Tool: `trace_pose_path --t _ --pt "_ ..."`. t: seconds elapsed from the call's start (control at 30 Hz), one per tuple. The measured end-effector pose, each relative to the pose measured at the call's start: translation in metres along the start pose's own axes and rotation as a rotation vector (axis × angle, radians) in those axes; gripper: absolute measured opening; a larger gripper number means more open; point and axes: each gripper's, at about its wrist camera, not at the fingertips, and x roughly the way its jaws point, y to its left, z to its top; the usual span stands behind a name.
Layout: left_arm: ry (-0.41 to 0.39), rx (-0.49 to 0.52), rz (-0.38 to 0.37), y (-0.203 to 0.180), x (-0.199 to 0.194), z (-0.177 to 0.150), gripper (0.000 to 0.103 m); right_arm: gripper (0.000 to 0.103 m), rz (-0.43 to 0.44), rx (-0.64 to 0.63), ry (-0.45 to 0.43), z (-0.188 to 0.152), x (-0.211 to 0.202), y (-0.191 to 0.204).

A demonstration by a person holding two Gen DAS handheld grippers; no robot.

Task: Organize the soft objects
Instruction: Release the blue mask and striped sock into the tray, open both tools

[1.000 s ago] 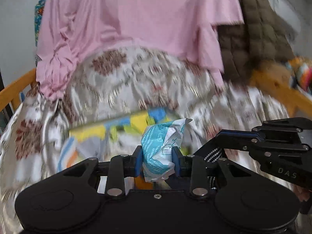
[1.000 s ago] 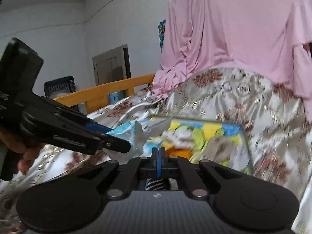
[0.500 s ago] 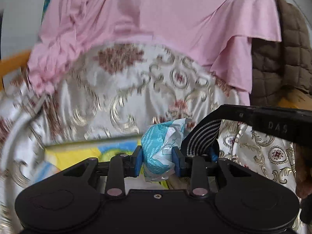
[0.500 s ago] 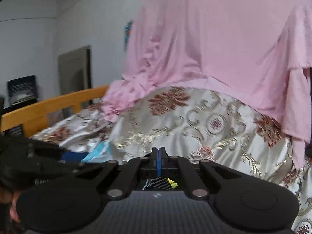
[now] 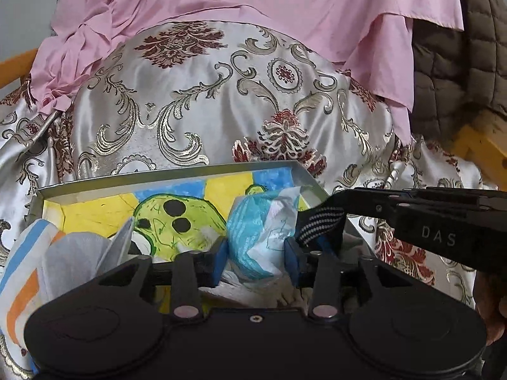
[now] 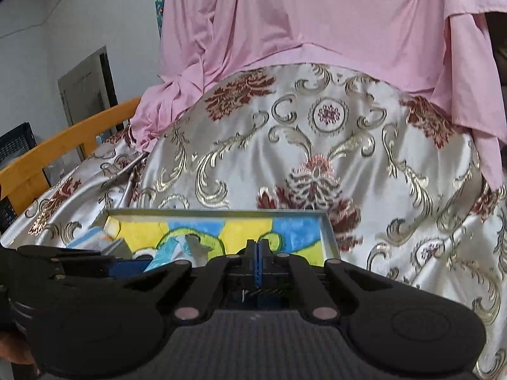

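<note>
My left gripper (image 5: 256, 258) is shut on a crumpled blue and white soft packet (image 5: 261, 231) and holds it over the near right part of a shallow metal tray (image 5: 164, 175) lined with a yellow, blue and green drawing. My right gripper (image 6: 257, 261) is shut on a black and white striped cloth (image 5: 318, 223), which hangs from its tips just right of the packet in the left wrist view. A grey, blue and orange striped cloth (image 5: 41, 262) lies in the tray's near left corner. The tray (image 6: 215, 212) and packet (image 6: 171, 253) also show in the right wrist view.
The tray rests on a silver satin bedspread (image 5: 206, 95) with gold and red patterns. A pink garment (image 5: 253, 3) hangs behind it, and a brown quilted jacket (image 5: 459, 72) at the right. An orange wooden bed rail (image 6: 57, 145) runs along the left.
Both grippers have moved down and forward over the tray, which now fills the lower view. Each keeps its hold: packet in the left, striped cloth in the right.
</note>
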Motion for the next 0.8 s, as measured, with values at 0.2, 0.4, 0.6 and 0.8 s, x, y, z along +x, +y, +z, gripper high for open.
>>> trace_pose_path --t 0.2,0.4,0.6,0.8 --pt "0.005 -0.011 0.023 -0.002 -0.013 -0.007 0.061 0.019 -0.01 0.002 0.004 -0.008 -0.009 -0.004" --pt "-0.042 -0.03 0.055 -0.001 -0.051 -0.009 0.068 0.049 -0.013 -0.018 -0.024 -0.012 -0.037 -0.001" --pt "-0.182 -0.057 0.091 -0.005 -0.127 -0.015 0.083 0.07 -0.007 -0.017 -0.099 -0.012 -0.094 0.011" --pt "-0.299 -0.063 0.109 -0.024 -0.209 -0.032 0.096 0.083 -0.015 -0.023 -0.187 -0.012 -0.166 0.026"
